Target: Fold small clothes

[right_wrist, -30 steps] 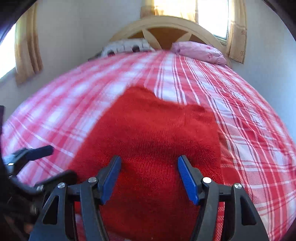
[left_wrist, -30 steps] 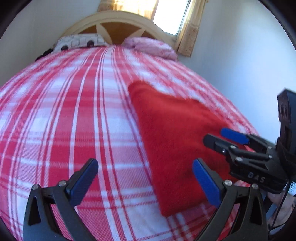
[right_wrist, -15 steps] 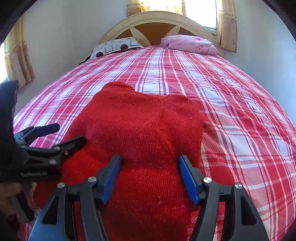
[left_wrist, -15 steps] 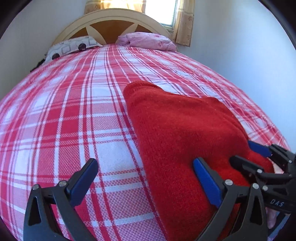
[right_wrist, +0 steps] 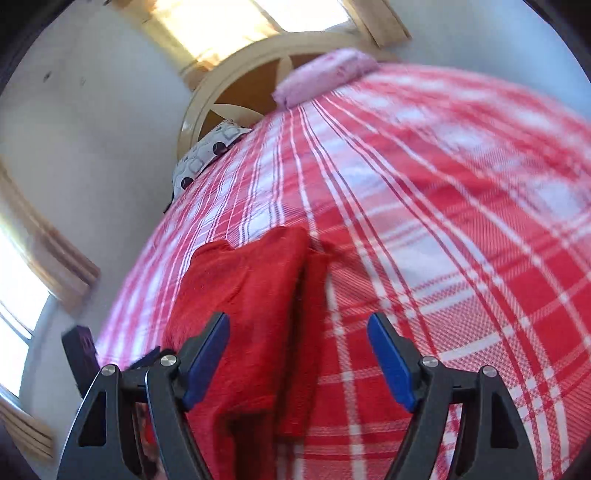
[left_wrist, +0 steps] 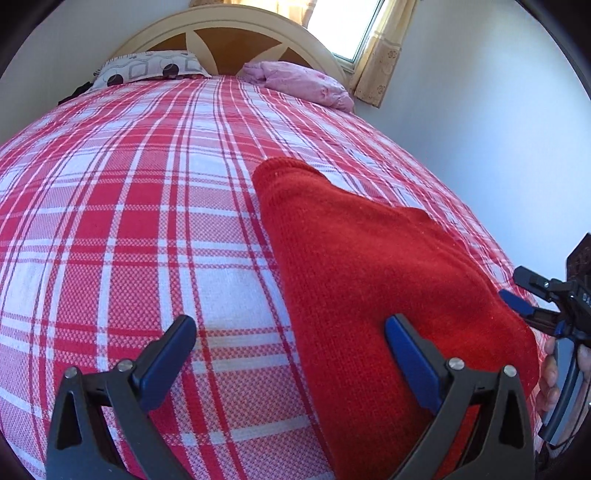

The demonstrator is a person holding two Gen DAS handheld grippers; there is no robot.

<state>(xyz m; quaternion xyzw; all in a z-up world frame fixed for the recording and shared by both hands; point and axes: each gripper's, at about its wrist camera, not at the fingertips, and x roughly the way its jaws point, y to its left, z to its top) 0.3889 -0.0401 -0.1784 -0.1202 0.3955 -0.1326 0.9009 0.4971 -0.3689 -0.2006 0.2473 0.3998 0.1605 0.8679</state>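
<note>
A folded red knitted garment (left_wrist: 369,280) lies on the red and white checked bedspread (left_wrist: 129,229). My left gripper (left_wrist: 290,356) hovers open over its near left edge, one pad above the knit and one above the bedspread, holding nothing. My right gripper (right_wrist: 299,363), also seen in the left wrist view (left_wrist: 519,291) at the garment's right corner, is rolled to one side with its jaws opening. The garment (right_wrist: 251,295) and its right edge lie under the gap between the pads, which do not press on it. A hand (left_wrist: 550,373) holds that gripper.
At the head of the bed stand a cream and brown headboard (left_wrist: 236,33), a patterned grey pillow (left_wrist: 147,68) and a pink pillow (left_wrist: 306,83). A white wall (left_wrist: 498,129) runs along the bed's right side. Curtained windows (right_wrist: 22,295) sit on the left and behind.
My right gripper has rolled and swung to the right, from over the garment's middle to its right edge, and its jaws have widened. The left gripper has come slightly lower and closer.
</note>
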